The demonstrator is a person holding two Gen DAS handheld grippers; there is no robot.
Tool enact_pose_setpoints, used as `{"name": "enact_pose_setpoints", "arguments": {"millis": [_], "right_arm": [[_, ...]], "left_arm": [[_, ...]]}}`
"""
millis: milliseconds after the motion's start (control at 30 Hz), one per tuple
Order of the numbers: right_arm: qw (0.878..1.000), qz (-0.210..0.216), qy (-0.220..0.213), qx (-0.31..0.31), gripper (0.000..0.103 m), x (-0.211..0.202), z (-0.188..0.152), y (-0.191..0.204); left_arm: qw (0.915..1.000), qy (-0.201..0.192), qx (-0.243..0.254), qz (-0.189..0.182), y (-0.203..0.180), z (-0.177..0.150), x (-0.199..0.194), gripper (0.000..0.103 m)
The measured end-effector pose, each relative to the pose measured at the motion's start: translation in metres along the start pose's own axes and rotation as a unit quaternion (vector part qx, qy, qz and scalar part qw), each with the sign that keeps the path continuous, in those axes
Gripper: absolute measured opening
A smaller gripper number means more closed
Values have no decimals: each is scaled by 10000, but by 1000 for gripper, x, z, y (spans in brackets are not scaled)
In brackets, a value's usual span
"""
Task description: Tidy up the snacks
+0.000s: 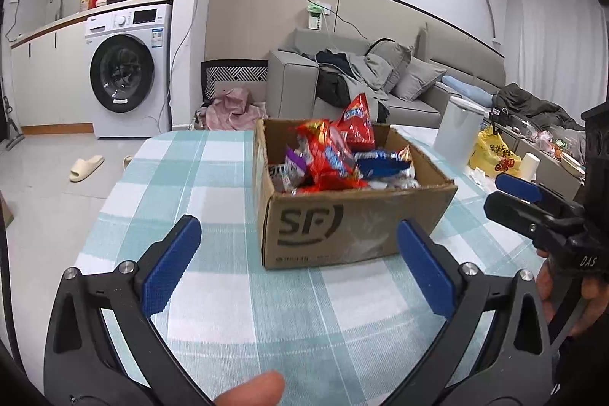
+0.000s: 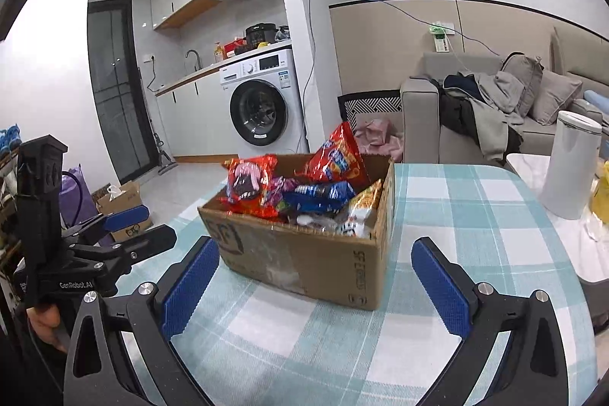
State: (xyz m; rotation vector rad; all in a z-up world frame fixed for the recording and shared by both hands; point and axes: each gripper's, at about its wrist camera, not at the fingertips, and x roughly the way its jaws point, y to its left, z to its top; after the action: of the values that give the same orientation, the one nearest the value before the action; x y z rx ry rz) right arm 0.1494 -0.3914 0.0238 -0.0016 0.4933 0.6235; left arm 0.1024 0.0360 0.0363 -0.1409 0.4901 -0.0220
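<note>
Sitting on the counter [image 1: 213,292] with its teal-and-white checked cloth, a cardboard box [image 1: 354,223] marked "SF" is seen with open top, stuffed with snack packs. Red snack bags [image 1: 327,155] are piled on top, one red bag [image 2: 337,158] standing upright at the far side; a blue pack [image 2: 323,193] is wedged among them, with silver and purple wrappers underneath.

The left claw [image 1: 298,265] is held spread wide just short of the box's near face, nothing between its blue pads [image 1: 171,273], box not touched. The right claw [image 2: 318,286] is likewise spread wide, empty, pointed at the box corner from the other side; contact with the cardboard cannot be told. Each claw is also caught at the edge of the other's view.

A white cylindrical container [image 2: 571,166] is seen beside the counter on the right. A washing machine [image 1: 125,71] and grey sofa [image 1: 380,78] are seen behind.
</note>
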Motion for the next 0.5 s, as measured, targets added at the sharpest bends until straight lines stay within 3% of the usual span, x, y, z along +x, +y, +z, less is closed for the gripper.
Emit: {"name": "enact_pose_setpoints", "arguments": {"millis": [500], "right_arm": [[9992,-184,-154,-323,103,3,-40,7]], "left_arm": [[9997,-161,68,176,0,-34,4,102]]}}
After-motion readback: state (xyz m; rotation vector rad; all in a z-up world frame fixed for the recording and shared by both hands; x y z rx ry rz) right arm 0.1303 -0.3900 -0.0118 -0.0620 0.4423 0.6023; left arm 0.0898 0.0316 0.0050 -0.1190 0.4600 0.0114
